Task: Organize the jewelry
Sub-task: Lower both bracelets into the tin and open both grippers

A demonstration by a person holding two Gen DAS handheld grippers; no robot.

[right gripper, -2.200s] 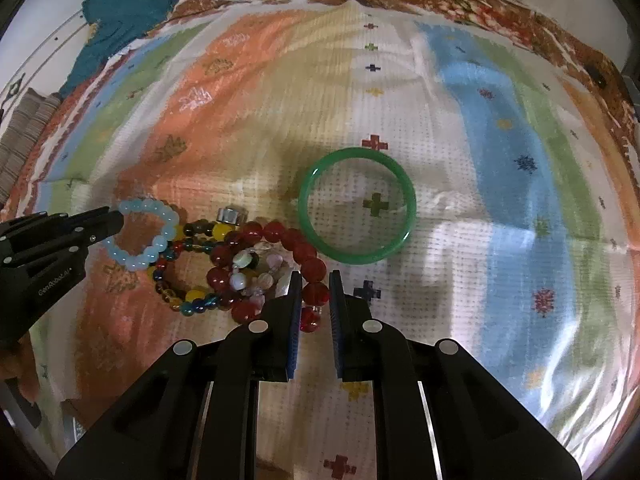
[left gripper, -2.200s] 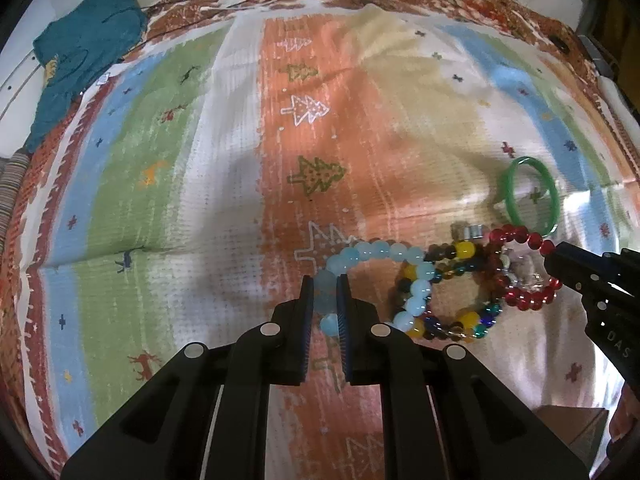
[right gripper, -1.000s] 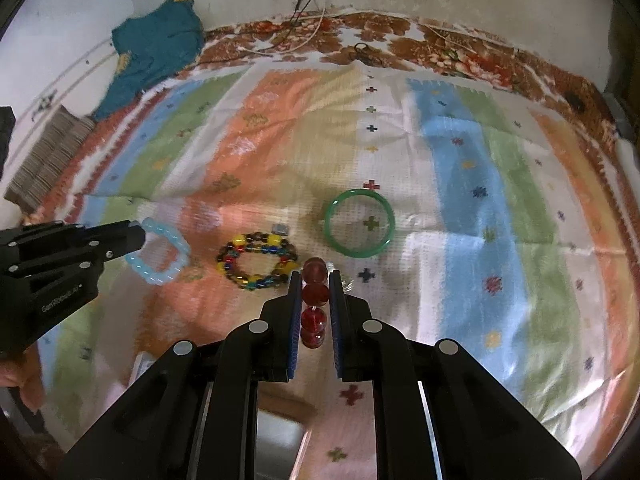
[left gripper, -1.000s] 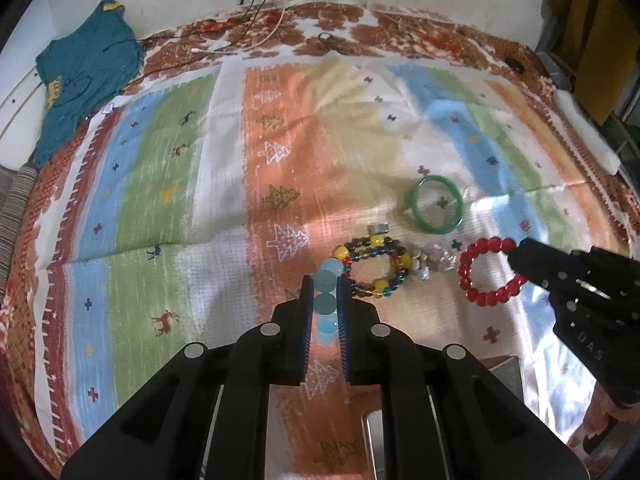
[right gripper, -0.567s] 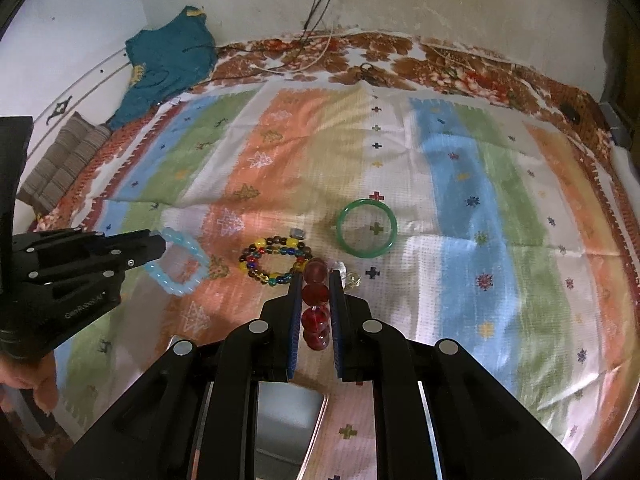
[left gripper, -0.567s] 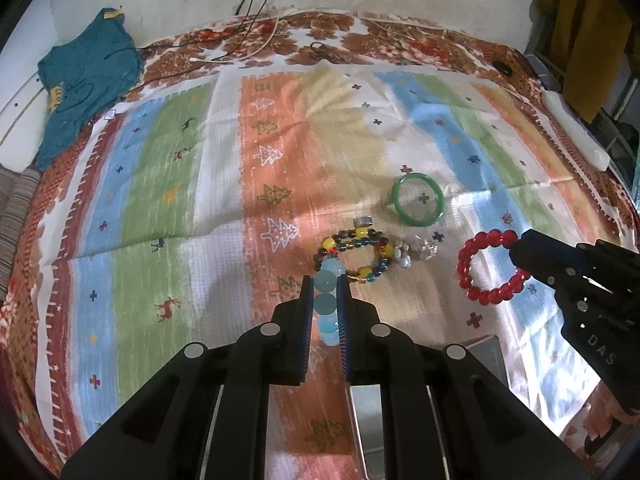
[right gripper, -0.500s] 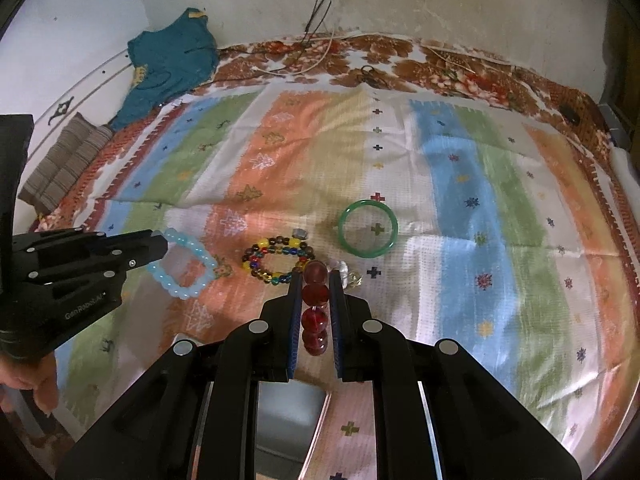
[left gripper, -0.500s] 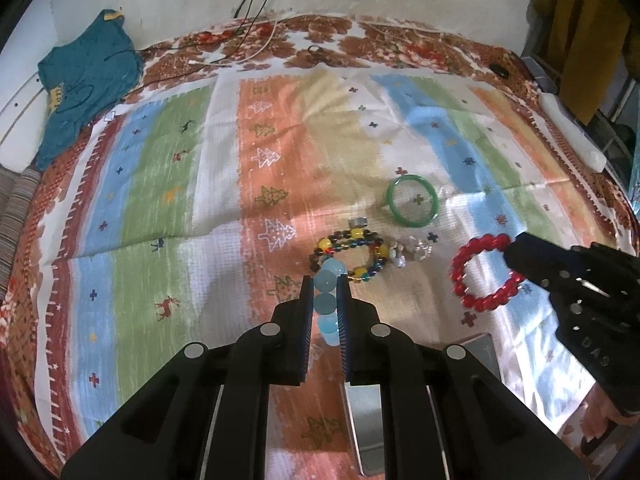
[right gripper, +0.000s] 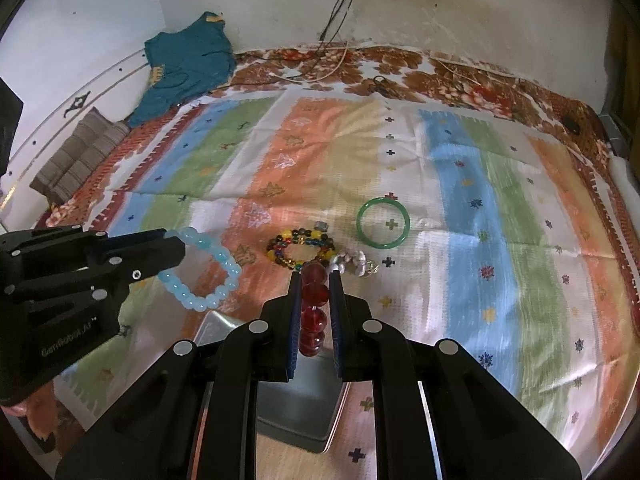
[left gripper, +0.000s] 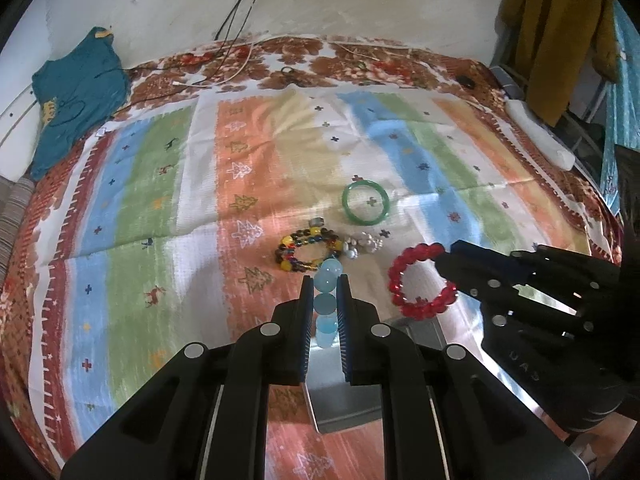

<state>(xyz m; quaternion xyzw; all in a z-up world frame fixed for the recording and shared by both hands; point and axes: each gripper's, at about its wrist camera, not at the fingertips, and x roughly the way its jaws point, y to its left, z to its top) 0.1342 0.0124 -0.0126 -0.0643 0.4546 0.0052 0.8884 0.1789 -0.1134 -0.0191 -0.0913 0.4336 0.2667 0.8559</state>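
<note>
Left tongs (left gripper: 323, 308) clamping blue bracelet (right gripper: 200, 268), right tongs (right gripper: 314, 312) pinching red bracelet (left gripper: 420, 280), both dangling over tin (right gripper: 300, 408) just below tongs, likely for dropping in.

Both bracelets have left the striped blanket (left gripper: 208, 208): the pale blue bead bracelet (right gripper: 200, 268) and red bead bracelet (left gripper: 420, 280) now hang lifted above a metal tin (right gripper: 304, 404).

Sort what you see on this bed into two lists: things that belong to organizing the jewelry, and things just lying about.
Belonging to the job:
pale blue bead bracelet
red bead bracelet
green glassy bangle
multicoloured bead bracelet
small silvery pearl trinket
open grey metal box

Lying about:
crumpled teal garment
white cable
folded brown striped cloth
</note>
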